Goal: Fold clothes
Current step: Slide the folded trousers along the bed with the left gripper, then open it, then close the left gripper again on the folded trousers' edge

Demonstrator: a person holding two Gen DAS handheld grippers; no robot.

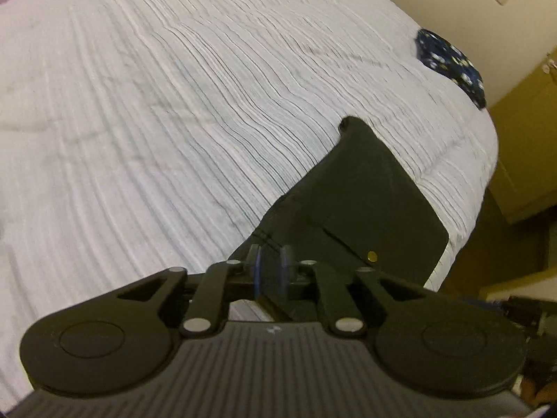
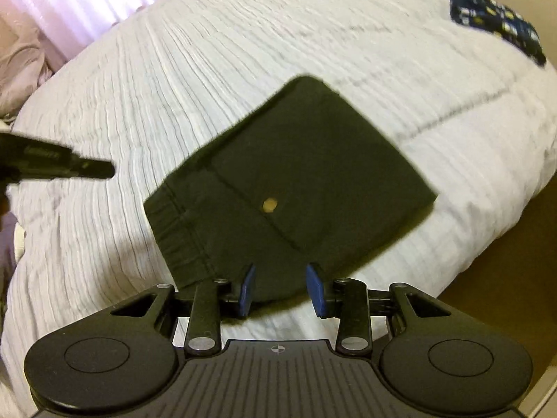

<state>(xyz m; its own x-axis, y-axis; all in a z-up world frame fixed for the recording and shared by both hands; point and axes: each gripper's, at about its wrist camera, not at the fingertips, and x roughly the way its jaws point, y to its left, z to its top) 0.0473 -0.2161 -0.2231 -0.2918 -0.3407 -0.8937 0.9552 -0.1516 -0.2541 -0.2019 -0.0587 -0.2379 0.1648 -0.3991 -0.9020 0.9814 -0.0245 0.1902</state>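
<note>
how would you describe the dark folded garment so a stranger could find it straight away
On the white ribbed bedspread, look near the edge closest to the grippers. The dark folded garment lies there, plain with one small gold button, unlike the blue patterned cloth at the far corner.

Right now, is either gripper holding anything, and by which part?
The left gripper pinches the dark shorts at the waistband edge. The right gripper holds nothing.

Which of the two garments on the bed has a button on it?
The dark green folded garment by the grippers: it has a round brass button. The navy patterned garment at the far edge shows none.
</note>
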